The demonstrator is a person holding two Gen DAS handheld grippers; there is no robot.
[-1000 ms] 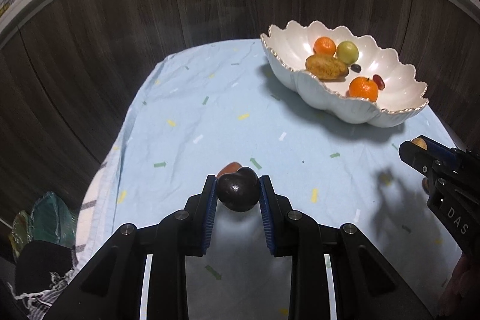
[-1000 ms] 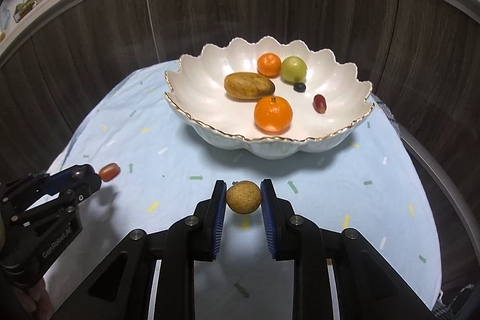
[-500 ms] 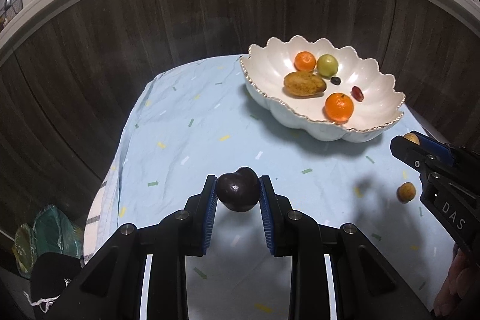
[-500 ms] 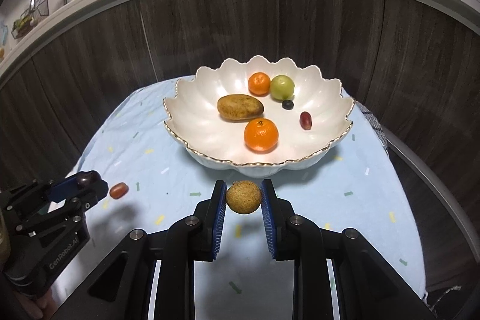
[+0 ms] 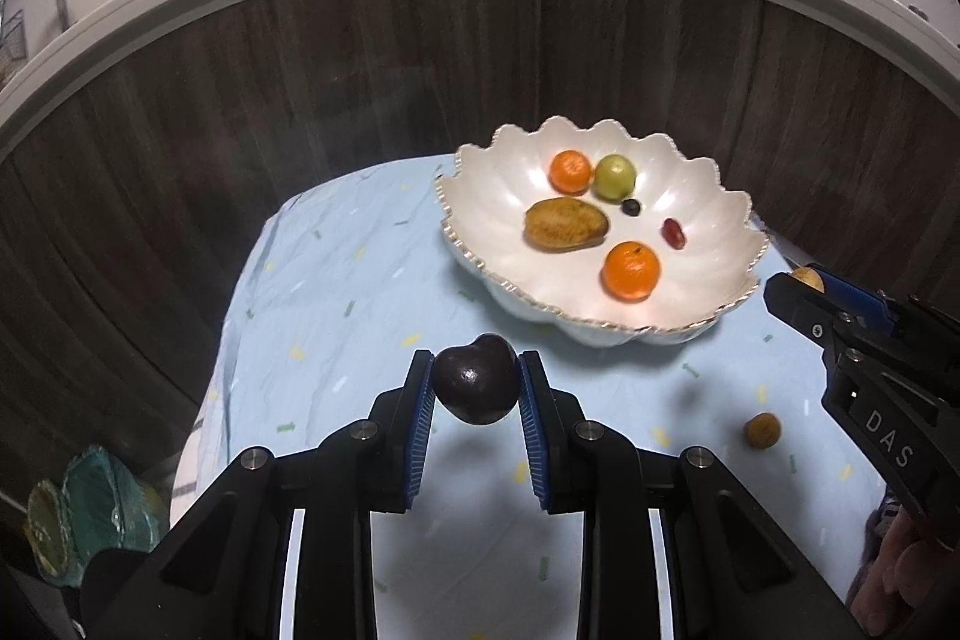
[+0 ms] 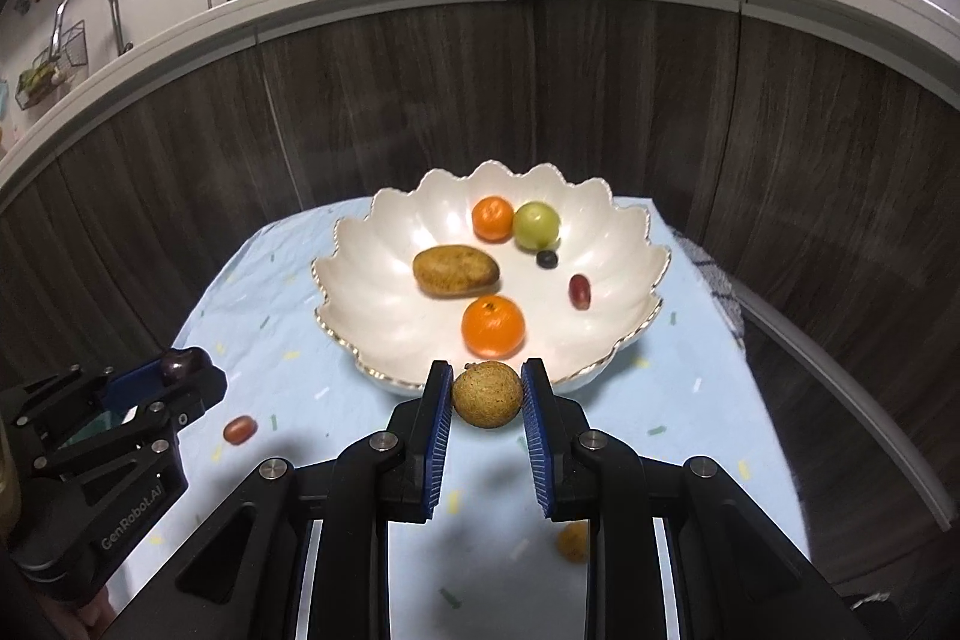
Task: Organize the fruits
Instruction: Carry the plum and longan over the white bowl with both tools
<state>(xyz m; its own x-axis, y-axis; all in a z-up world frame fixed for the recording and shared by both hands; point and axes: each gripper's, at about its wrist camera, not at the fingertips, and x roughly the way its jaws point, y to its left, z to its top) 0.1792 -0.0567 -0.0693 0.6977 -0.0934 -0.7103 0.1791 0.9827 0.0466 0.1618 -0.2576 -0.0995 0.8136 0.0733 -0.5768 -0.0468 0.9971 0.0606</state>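
You had both claws loaded. Your left gripper [image 5: 477, 388] was clamped on a dark purple, heart-shaped plum [image 5: 477, 387], and your right gripper [image 6: 486, 394] was clamped on a small round tan fruit with rough skin [image 6: 486, 394]. Each fruit hung clear of the pale blue cloth [image 5: 360, 292].

The scalloped white bowl with a gilt rim [image 6: 360, 292] was the landmark. It lay straight ahead of the right claw, whose fruit sat just short of the bowl's near rim. From the left claw the bowl lay ahead and off to the right, farther away. So I judged the right hand nearer to dropping. A red grape [image 6: 240, 429] and a second tan fruit [image 5: 762, 430] lay on the cloth short of the bowl.
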